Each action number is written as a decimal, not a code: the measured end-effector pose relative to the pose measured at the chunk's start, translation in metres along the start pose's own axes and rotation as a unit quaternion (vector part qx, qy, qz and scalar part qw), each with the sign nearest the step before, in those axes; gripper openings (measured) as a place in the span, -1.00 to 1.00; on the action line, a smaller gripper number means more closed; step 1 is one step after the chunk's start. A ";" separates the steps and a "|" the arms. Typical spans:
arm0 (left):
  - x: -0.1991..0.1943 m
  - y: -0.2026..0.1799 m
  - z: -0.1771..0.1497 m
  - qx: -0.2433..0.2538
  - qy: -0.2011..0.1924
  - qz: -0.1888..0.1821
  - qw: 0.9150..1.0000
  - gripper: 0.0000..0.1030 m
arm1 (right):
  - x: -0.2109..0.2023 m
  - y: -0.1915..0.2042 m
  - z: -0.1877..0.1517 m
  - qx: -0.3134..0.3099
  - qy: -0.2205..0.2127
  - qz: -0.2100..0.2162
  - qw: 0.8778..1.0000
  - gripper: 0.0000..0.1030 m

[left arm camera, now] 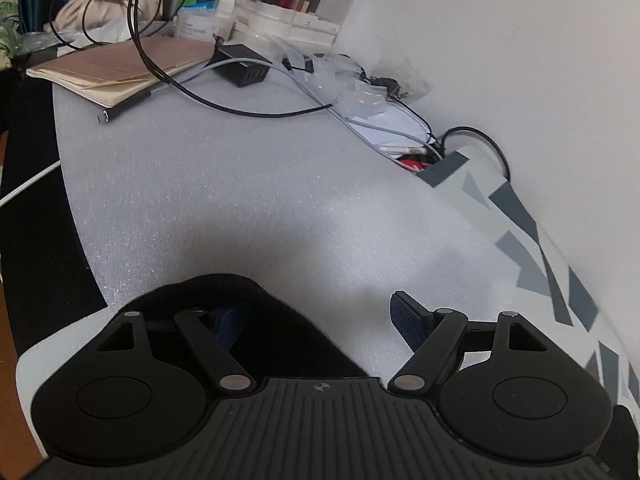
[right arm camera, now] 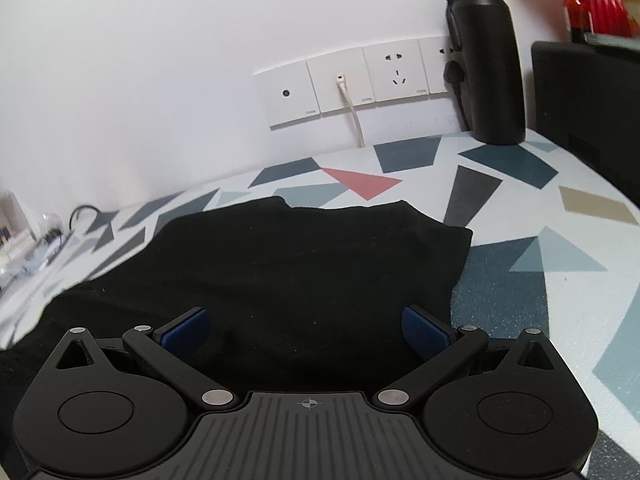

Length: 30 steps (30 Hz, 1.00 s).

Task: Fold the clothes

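Note:
A black garment (right arm camera: 300, 264) lies partly folded on the patterned table cover (right arm camera: 520, 264) in the right wrist view. My right gripper (right arm camera: 306, 332) hovers open over its near edge, blue pads (right arm camera: 186, 330) spread wide with cloth between and beneath them. In the left wrist view a corner of the same black garment (left arm camera: 272, 320) bunches around the left finger, hiding most of that pad. My left gripper (left arm camera: 320, 320) is open, its right pad (left arm camera: 408, 320) bare above the grey foam sheet (left arm camera: 240, 200).
Beyond the foam sheet lie a tan notebook (left arm camera: 120, 68), black and grey cables (left arm camera: 280, 112), a black adapter (left arm camera: 244, 66) and a clear organiser (left arm camera: 296, 0). A black bottle (right arm camera: 488, 60) and wall sockets (right arm camera: 360, 80) stand at the back wall. A dark box (right arm camera: 592, 100) sits far right.

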<state>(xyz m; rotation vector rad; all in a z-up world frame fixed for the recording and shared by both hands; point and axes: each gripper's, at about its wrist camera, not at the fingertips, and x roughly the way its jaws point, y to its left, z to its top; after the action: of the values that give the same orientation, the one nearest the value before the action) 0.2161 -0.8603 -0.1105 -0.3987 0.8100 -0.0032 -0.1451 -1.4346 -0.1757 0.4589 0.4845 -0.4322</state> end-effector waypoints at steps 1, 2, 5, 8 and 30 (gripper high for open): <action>-0.001 0.001 -0.001 -0.003 -0.005 -0.001 1.000 0.50 | 0.000 -0.002 0.000 0.007 -0.001 0.004 1.000 0.99; -0.002 0.002 -0.001 -0.005 -0.010 -0.003 1.000 0.43 | -0.001 -0.004 0.000 0.012 -0.002 0.006 1.000 0.99; -0.004 0.015 -0.002 -0.019 -0.014 -0.017 1.000 -0.35 | -0.001 -0.006 0.000 0.020 -0.004 0.012 1.000 0.99; -0.007 0.032 -0.001 -0.027 -0.015 -0.030 0.999 -0.78 | -0.002 -0.008 0.001 0.025 -0.006 0.016 1.000 0.99; -0.142 -0.130 -0.039 0.210 -0.101 -0.393 0.889 -0.89 | -0.020 -0.034 -0.006 0.135 -0.068 -0.051 0.987 0.99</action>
<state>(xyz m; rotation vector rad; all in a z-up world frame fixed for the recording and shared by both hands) 0.1097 -0.9725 0.0103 -0.2841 0.3764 -0.8717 -0.1800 -1.4531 -0.1807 0.6625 0.3187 -0.6270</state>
